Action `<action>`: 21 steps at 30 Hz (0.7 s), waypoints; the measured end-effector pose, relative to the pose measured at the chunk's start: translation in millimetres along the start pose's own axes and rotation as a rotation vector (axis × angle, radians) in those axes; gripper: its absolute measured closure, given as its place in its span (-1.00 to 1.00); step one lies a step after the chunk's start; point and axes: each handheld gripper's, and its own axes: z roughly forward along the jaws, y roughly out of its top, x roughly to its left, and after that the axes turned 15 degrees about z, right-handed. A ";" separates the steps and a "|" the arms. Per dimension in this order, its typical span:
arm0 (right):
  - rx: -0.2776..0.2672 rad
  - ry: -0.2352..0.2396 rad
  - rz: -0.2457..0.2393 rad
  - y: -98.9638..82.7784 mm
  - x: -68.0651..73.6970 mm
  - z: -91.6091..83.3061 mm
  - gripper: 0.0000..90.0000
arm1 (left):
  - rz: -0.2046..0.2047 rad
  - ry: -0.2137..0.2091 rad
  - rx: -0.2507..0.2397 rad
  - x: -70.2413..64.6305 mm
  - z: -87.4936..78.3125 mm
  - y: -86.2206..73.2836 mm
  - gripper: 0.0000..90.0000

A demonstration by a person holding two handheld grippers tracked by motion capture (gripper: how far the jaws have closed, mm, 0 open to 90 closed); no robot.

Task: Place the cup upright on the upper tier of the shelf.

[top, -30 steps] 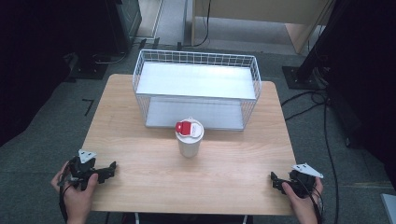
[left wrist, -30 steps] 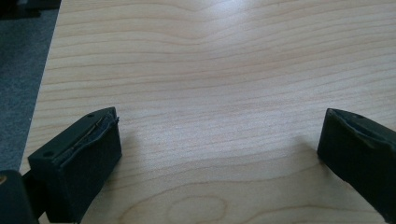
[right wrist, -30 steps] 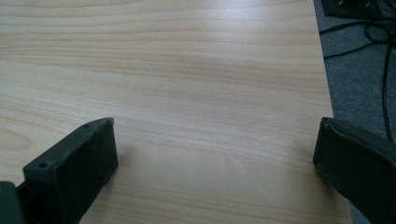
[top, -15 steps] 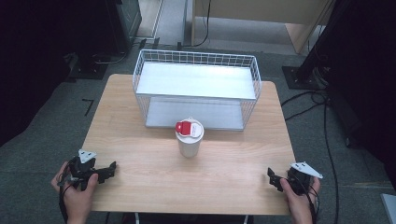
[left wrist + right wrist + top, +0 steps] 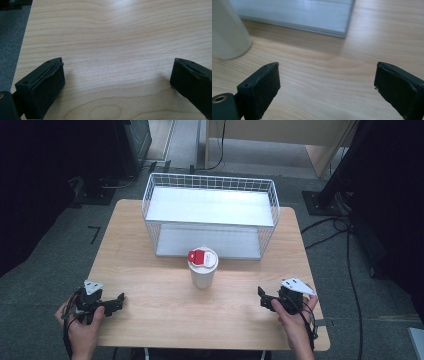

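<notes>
Work is sitting at its very beginning, as far as the pictures are showing. The cup [image 5: 202, 270] — a white tumbler with a red tab on its lid — is standing upright near the middle of the table [image 5: 150, 330], just in front of the wire basket [image 5: 210, 182] and, as far as the high view tells, not touching it. Nothing is gripping it or pressing against it. The left gripper [image 5: 119, 301] is resting low at the near left corner of the table, well apart from the cup, and its own view is showing both black jaws spread wide with only bare wood between them. The right gripper [image 5: 261, 298] is lying at the near right edge, jaws likewise wide and holding nothing; in its view the cup's pale side [image 5: 227, 30] is standing ahead and to the left, with the basket's base [image 5: 294, 15] beyond. By my reading, everything is waiting to be done — the reach, the closing on the cup, the lift, and probably the placing into the basket, which is looking empty.
</notes>
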 end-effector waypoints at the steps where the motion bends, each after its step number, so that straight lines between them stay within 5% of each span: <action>1: -0.002 0.011 -0.009 2.0 5.5 1.9 -0.86 | 0.000 0.000 0.000 0.0 0.0 0.0 -1.00; 21: -0.020 0.179 -0.077 15.5 87.7 33.2 -0.86 | 0.000 0.000 0.001 0.0 0.0 0.0 -1.00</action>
